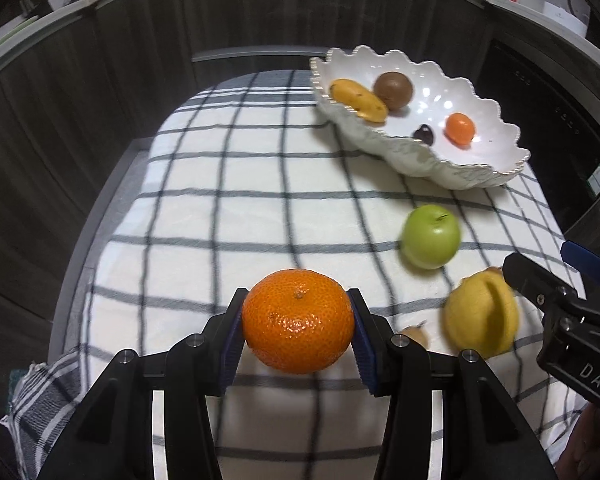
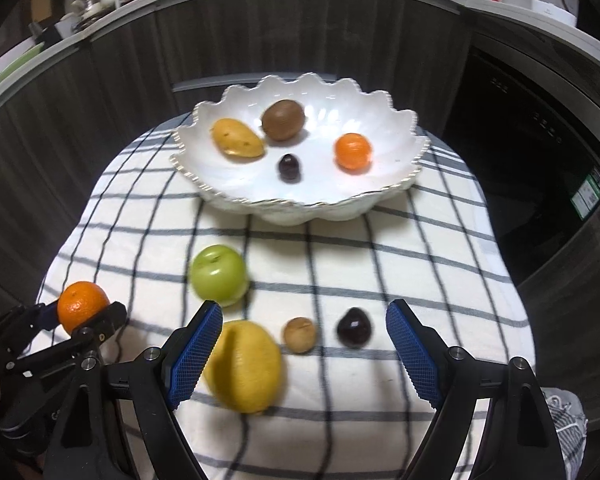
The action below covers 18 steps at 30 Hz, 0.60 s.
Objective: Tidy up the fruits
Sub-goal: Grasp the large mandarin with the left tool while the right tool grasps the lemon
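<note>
Orange and dimpled, the mandarin (image 1: 299,321) sat clamped between the blue ribbed pads of my left tongs (image 1: 298,330), its stem scar facing up, lifted clear of the checked cloth (image 1: 204,184). My right tongs (image 2: 304,354) stood wide apart with nothing pressed between them. I counted four fruits still lying on the cloth: one smooth green apple (image 2: 219,275) beyond my right tongs' left finger, one big yellow lemon-like fruit (image 2: 244,366) just beside that same finger, one small tan round fruit (image 2: 299,335) and one dark glossy plum-like one (image 2: 354,333), both lying between the fingertips' reach. Farther ahead of both tongs stood one white bowl (image 2: 400,196), ceramic by its look, with a scalloped, gilt-edged rim. Four pieces lay inside it, all apart from each other: one yellowish speckled oblong fruit (image 2: 238,138), one brown matte kiwi-like ball (image 2: 283,120), one small dark cherry-like fruit (image 2: 289,167) and one second, smaller orange citrus (image 2: 353,151). The cloth was white with dark grey grid lines, soft and slightly rumpled, and it draped over the table's edge to the left of my left tongs.
</note>
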### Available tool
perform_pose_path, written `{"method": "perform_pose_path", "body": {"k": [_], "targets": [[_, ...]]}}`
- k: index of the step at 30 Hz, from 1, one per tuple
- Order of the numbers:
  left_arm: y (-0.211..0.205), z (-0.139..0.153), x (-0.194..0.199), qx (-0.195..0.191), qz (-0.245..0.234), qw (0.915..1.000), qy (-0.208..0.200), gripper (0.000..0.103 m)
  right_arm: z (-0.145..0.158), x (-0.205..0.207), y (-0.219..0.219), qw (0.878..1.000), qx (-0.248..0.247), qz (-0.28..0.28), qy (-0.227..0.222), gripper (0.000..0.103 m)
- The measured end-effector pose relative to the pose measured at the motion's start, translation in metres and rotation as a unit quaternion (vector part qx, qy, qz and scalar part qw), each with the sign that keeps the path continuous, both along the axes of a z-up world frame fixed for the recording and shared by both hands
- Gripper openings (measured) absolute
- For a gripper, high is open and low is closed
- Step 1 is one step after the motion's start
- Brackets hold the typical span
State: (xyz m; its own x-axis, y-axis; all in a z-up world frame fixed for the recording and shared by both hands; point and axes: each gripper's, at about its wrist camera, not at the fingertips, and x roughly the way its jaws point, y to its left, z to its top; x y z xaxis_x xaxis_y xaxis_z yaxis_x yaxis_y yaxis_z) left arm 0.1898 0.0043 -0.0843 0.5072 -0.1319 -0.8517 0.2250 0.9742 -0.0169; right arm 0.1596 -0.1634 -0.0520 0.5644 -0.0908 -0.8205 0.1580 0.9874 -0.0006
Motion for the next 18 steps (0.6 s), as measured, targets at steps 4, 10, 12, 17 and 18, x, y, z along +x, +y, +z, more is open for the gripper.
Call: {"method": "perform_pose_path", "body": {"k": [4, 10, 12, 17, 18], "targets": [[0.019, 0.000, -0.001, -0.004, 0.018, 0.9998, -0.002, 0.047, -0.008, 0.001, 0.020, 1.000, -0.002, 0.017, 0.011, 0.085], [0.031, -0.003, -0.001, -0.013, 0.032, 0.9994, 0.001, 0.047, -0.023, 0.002, 0.036, 0.999, -0.006, 0.032, 0.025, 0.084], [0.031, -0.004, -0.001, -0.014, 0.032, 0.9994, 0.002, 0.047, -0.028, 0.003, 0.035, 0.999, -0.005, 0.027, 0.028, 0.083], [0.029, -0.006, -0.001, -0.016, 0.030, 0.9994, 0.005, 0.047, -0.042, 0.005, 0.031, 0.998, 0.013, 0.024, 0.049, 0.065], [0.029, -0.006, -0.001, -0.016, 0.030, 0.9994, 0.004, 0.047, -0.045, 0.005, 0.031, 0.998, 0.017, 0.025, 0.053, 0.064]]}}
